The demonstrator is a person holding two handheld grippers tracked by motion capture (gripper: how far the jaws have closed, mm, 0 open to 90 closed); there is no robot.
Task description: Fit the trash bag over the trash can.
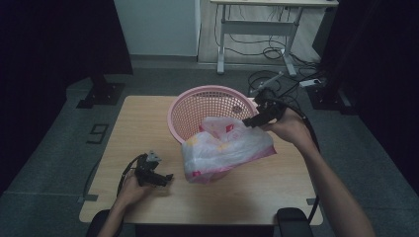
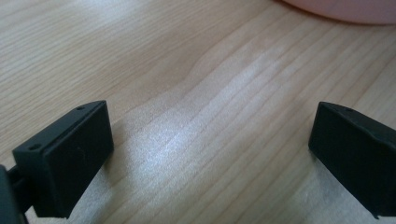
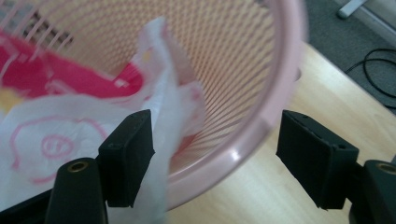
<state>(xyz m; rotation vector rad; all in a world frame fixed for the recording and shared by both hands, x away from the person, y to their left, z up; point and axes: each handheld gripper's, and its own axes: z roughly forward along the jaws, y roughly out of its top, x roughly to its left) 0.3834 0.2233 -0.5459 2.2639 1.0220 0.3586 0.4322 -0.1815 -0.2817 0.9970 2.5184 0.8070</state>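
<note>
A pink mesh basket lies tipped on the wooden table, its mouth toward me. A white plastic bag with pink and red print spills out of it onto the table. My right gripper is at the bag's upper right edge by the basket rim. In the right gripper view its jaws stand wide apart; the basket rim runs between them, and a strip of bag hangs beside the left jaw, unpinched. My left gripper rests low at the front left, open over bare wood.
A desk frame stands behind the table, with cables on the floor near the table's far right corner. A black stand base sits at the far left. The pink basket edge shows ahead of the left gripper.
</note>
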